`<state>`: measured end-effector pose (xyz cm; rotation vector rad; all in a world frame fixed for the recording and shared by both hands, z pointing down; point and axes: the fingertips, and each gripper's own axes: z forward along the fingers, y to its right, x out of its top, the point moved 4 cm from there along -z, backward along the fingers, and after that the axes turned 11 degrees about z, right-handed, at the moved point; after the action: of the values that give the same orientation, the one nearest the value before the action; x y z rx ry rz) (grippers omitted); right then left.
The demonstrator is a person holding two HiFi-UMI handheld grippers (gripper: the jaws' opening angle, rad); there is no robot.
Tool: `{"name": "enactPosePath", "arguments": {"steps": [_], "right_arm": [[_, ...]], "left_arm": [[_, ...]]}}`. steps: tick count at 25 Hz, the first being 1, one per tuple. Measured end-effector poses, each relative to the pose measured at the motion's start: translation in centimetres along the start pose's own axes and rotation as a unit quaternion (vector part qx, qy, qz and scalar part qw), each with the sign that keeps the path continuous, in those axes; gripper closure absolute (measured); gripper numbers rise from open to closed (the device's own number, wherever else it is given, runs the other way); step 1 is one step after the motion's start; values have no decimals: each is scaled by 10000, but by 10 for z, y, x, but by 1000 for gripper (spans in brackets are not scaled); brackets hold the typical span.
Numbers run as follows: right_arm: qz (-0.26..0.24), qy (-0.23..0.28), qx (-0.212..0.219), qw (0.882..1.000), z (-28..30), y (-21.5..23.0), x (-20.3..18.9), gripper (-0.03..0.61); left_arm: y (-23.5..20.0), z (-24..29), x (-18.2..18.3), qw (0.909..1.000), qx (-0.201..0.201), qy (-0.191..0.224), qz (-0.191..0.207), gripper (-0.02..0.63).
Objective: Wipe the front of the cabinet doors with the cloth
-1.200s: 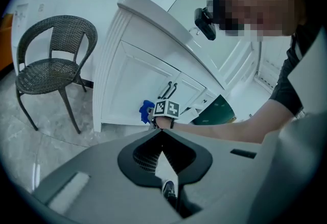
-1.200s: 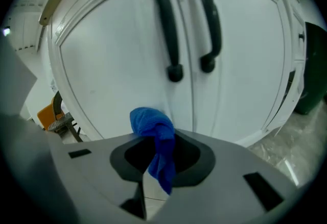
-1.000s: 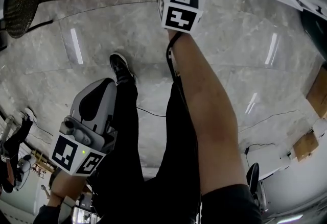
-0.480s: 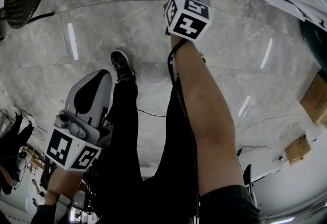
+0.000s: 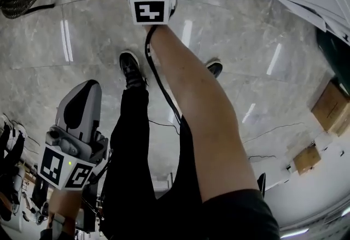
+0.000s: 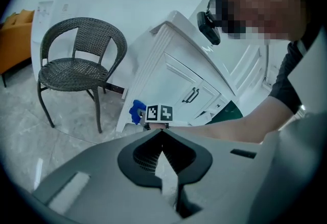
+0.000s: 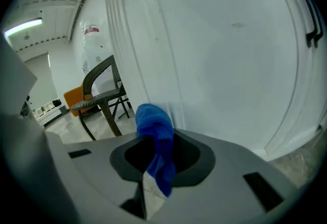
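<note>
Cloth [image 7: 155, 139]: blue, soft pile, bunched into a rounded wad. Pinched between the closed jaws of right gripper [image 7: 152, 131], close against smooth white cabinet door [image 7: 230, 54], by its fluted left edge. Black bar handle [image 7: 308, 11] at far right. Left gripper [image 6: 162, 135]: grey moulded shell, jaws met tip to tip, nothing between, well apart from the cabinet. Round-backed woven wicker chair [image 6: 82, 59] stood beside the cabinet on glossy marbled floor [image 5: 262, 69].

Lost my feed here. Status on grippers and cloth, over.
Right gripper shut on blue cloth, at cabinet door. Left gripper shut, empty. Wicker chair stands apart.
</note>
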<state>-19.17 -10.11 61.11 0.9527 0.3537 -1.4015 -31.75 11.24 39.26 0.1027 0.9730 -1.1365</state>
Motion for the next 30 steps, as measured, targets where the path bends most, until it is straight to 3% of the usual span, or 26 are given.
{"name": "enactPosePath", "arguments": {"steps": [4, 8, 20, 24, 27, 30], "right_arm": [[-391, 129, -19, 9991, 15, 2, -6, 511], [-654, 183, -243, 9974, 5, 37, -2, 511], [-437, 184, -1099, 9928, -71, 196, 22, 511], [-418, 120, -1215, 9916, -93, 224, 22, 511], [-103, 51, -1465, 9891, -106, 242, 14, 511], [-52, -67, -1397, 9902, -100, 229, -2, 511]], "left_arm": [[-25, -10, -19, 9998, 178, -84, -9, 614], [-28, -4, -32, 9996, 240, -113, -22, 614], [84, 65, -24, 9993, -357, -121, 90, 614], [111, 83, -21, 9984, -538, -135, 71, 614], [119, 89, -18, 9980, -619, -130, 42, 614], [111, 91, -17, 9980, -626, -96, 16, 614]]}}
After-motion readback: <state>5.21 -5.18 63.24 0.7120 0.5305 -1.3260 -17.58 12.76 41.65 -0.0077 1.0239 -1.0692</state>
